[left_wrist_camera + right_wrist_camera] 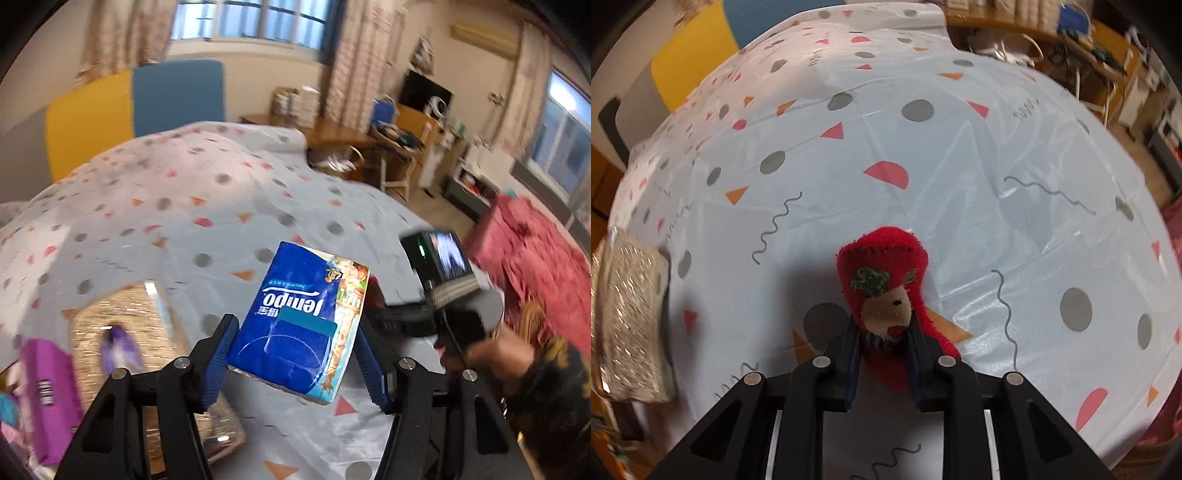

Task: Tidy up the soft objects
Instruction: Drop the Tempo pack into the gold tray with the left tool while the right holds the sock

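Above the patterned tablecloth [960, 177], left gripper [295, 363] clamping a tissue pack [299, 321], right gripper [884, 365] narrowly pinching a red sock [882, 280].

A patterned tablecloth [923, 155] covers the table, bearing a glittery box [628, 317].

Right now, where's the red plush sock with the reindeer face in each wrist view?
Left wrist: only a dark red sliver at the right edge of the blue Tempo tissue pack.
Right wrist: lower centre, pinched in the right gripper.
Shared landmark: glittery gold box, left side in both.
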The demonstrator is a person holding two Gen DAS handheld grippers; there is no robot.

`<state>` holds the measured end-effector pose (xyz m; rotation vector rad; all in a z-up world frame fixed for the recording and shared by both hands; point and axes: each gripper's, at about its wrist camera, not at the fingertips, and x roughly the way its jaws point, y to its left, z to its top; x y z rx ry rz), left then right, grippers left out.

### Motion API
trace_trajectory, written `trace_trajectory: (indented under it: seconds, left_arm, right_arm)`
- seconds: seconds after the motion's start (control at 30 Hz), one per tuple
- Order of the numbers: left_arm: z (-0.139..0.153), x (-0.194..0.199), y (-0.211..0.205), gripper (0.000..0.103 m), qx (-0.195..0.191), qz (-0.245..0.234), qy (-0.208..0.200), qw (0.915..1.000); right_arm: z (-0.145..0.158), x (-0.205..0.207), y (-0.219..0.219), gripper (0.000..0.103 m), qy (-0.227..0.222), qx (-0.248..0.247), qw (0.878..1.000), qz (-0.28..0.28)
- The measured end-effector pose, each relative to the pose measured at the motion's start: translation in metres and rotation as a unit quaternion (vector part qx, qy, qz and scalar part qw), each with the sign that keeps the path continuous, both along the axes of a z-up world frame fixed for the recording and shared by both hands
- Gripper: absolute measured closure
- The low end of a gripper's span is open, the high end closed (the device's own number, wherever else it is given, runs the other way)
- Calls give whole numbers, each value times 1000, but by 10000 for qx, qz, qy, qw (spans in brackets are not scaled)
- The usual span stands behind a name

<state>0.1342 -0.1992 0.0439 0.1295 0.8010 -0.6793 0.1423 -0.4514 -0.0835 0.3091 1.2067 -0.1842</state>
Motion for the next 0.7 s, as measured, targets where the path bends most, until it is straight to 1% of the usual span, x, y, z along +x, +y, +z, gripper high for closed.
trace_trajectory:
  seconds: [0.17, 0.3, 0.33, 0.4, 0.47, 0.57, 0.7]
  left_arm:
    - [21, 7, 38, 40, -94, 479, -206, 9986]
    - [38, 9, 75, 40, -174, 934, -412, 9946]
    - [40, 8, 81, 40, -177, 1007, -463, 9937]
    - [49, 6, 102, 40, -155, 1279, -658, 9895]
    - [55, 2, 119, 40, -154, 1460, -770, 9862]
    - [63, -4, 152, 40, -99, 1800, -954, 9790]
    - [60, -10, 189, 40, -57, 2150, -1010, 9714]
  right_arm:
    - [-5, 6, 6, 80, -2, -200, 9998, 100]
    - [-10, 10, 13, 79, 5, -401, 9989, 229]
    - [-12, 13, 18, 78, 3, -467, 9985, 295]
    - [-13, 13, 24, 77, 3, -600, 9975, 375]
    - [-14, 14, 27, 77, 3, -711, 9965, 443]
    - [-16, 15, 30, 77, 1, -788, 9957, 496]
    - [-17, 12, 35, 77, 1, -877, 9947, 537]
